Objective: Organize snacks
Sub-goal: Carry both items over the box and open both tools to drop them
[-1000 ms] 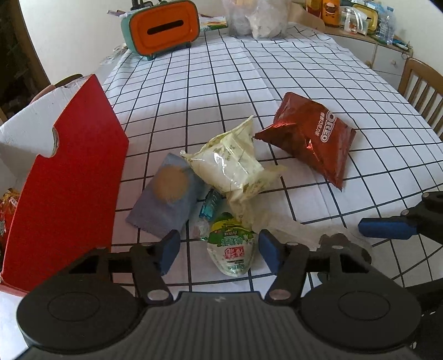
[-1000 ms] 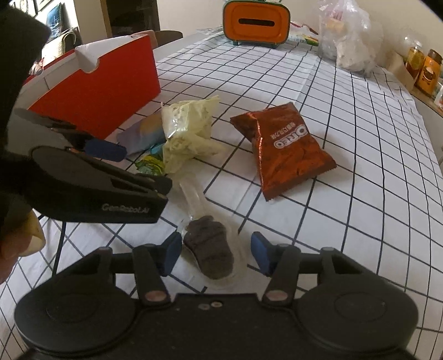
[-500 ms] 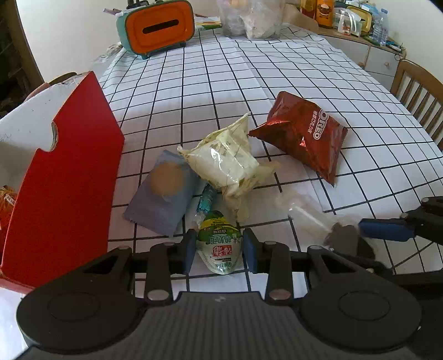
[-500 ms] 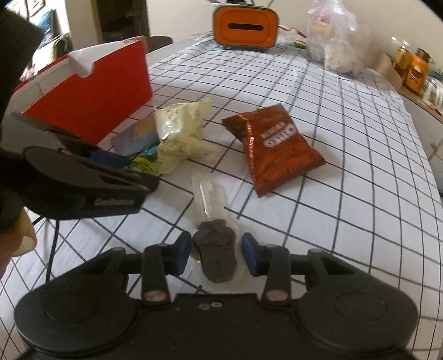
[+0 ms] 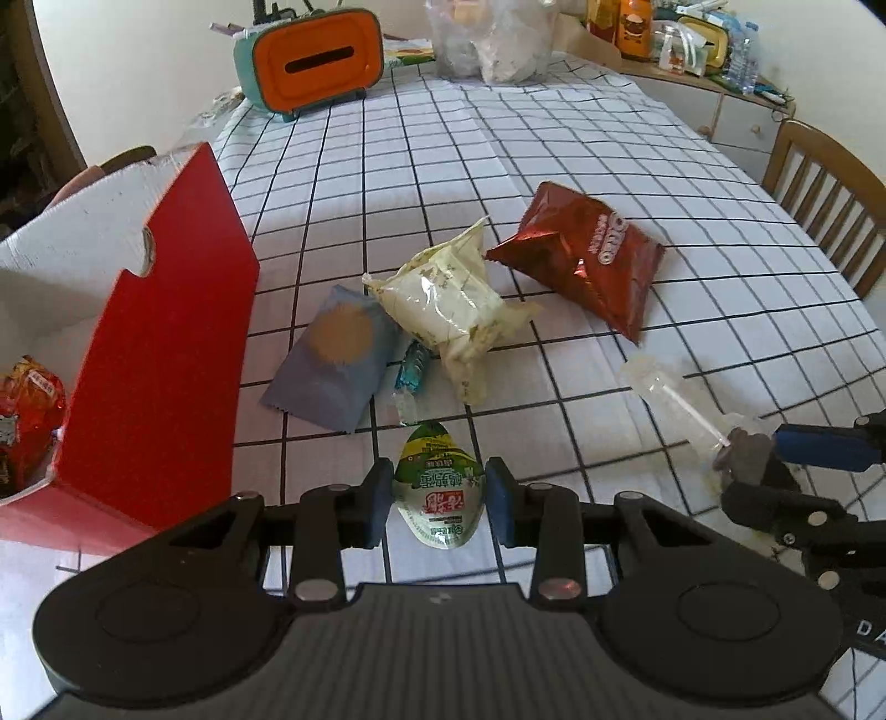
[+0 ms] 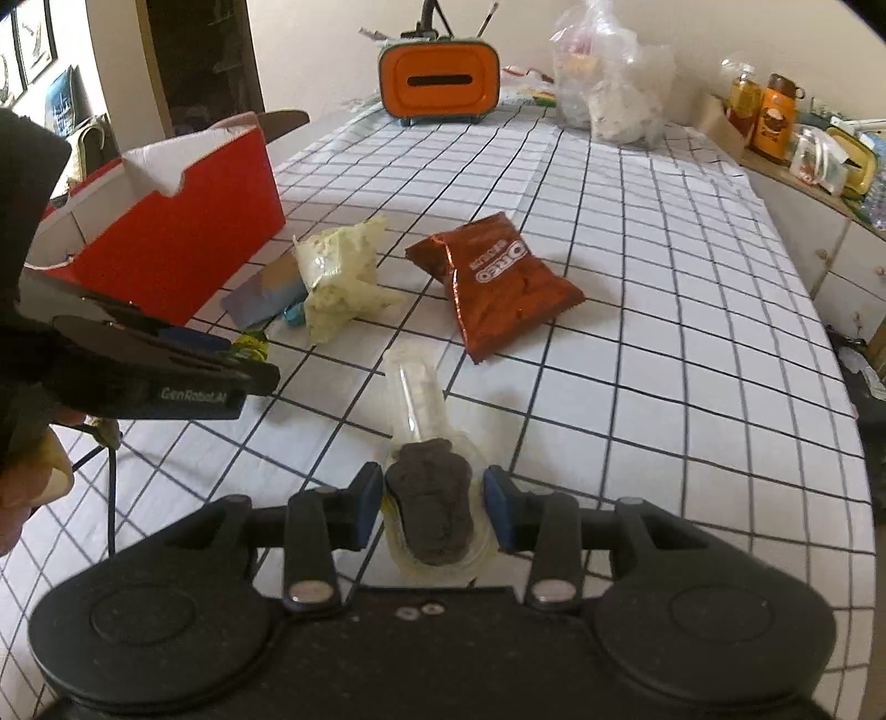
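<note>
My left gripper (image 5: 437,501) is shut on a green-and-white pouch (image 5: 437,487), held just off the checked tablecloth. My right gripper (image 6: 433,509) is shut on a clear-wrapped dark brown treat (image 6: 434,512); its long clear wrapper tail (image 6: 415,387) trails forward. On the cloth ahead lie a red Oreo bag (image 5: 581,260), a pale yellow packet (image 5: 448,310), a blue-grey packet (image 5: 338,360) and a small teal candy (image 5: 412,374). The open red box (image 5: 155,354) stands to the left with red snack packets (image 5: 27,410) inside. In the left wrist view the right gripper (image 5: 803,459) shows at the right edge.
An orange tissue box (image 5: 315,61) and a clear plastic bag (image 5: 493,39) stand at the table's far end. A wooden chair (image 5: 830,194) is at the right side. A sideboard with jars (image 6: 775,116) runs along the right wall.
Both grippers went from open to shut, the left on the green pouch and the right on the brown treat. Both have since drawn back and risen a little with them.
</note>
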The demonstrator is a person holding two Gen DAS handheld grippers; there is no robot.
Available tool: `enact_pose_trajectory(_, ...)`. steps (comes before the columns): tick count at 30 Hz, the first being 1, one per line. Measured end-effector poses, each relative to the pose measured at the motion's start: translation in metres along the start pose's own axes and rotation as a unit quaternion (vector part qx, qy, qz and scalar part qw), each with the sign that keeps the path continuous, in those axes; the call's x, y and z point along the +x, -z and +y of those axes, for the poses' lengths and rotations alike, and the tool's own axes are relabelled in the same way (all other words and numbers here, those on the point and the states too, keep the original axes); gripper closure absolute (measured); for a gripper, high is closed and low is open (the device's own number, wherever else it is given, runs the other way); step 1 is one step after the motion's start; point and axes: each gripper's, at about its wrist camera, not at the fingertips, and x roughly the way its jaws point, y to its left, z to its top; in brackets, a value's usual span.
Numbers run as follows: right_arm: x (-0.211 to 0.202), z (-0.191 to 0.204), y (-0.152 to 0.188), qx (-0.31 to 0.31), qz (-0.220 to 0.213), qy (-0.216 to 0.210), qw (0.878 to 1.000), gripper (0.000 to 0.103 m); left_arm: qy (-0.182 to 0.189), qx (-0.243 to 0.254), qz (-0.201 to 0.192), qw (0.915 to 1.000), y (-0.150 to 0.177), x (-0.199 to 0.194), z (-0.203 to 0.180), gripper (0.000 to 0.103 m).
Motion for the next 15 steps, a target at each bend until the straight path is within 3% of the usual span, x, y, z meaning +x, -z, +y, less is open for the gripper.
enact_pose_trajectory(15,-0.064,0.025,-0.02,-0.006,-0.057,0.006,0.998,0.064,0.012,0.009,-0.039,0.9991,-0.01,-0.077,0.016,0.068)
